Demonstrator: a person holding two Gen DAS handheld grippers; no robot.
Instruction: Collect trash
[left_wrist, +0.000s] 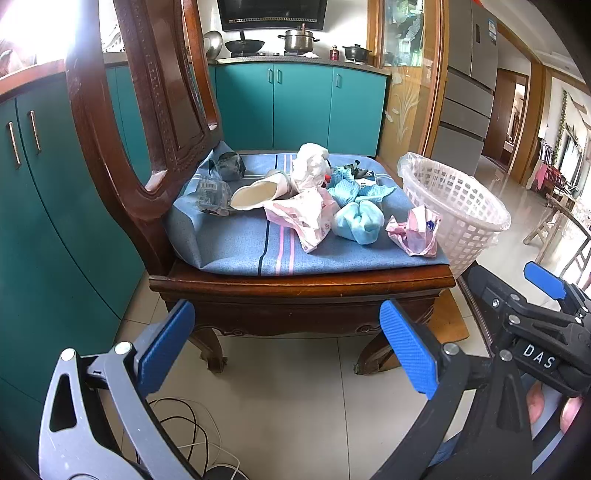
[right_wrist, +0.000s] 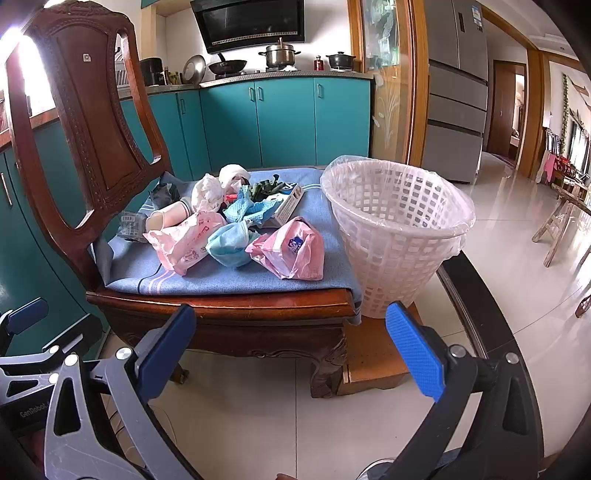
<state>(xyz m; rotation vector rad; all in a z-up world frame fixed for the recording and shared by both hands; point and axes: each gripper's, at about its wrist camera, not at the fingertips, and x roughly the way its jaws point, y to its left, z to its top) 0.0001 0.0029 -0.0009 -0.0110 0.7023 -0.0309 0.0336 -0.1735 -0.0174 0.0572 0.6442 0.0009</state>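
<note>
Trash lies on a wooden chair's blue cushion (left_wrist: 236, 251) (right_wrist: 147, 266): pink wrappers (left_wrist: 303, 214) (right_wrist: 291, 251), a blue mask (left_wrist: 356, 221) (right_wrist: 229, 243), a paper cup (left_wrist: 258, 192) (right_wrist: 168, 218), white crumpled plastic (left_wrist: 310, 166) (right_wrist: 208, 190), blue cloth (left_wrist: 351, 188) and a small box (right_wrist: 290, 203). A white lined basket (left_wrist: 458, 210) (right_wrist: 399, 229) stands right of the chair. My left gripper (left_wrist: 288, 347) is open and empty, in front of the chair's front edge. My right gripper (right_wrist: 291, 350) is open and empty, also in front of the chair; it shows in the left wrist view (left_wrist: 543, 314).
Teal cabinets (left_wrist: 299, 107) stand behind and left of the chair. The chair's tall wooden back (left_wrist: 147, 92) rises at left. The basket sits on a low wooden stool (right_wrist: 373, 362). Cables (left_wrist: 184, 424) lie on the tiled floor. A fridge (right_wrist: 458, 92) stands at right.
</note>
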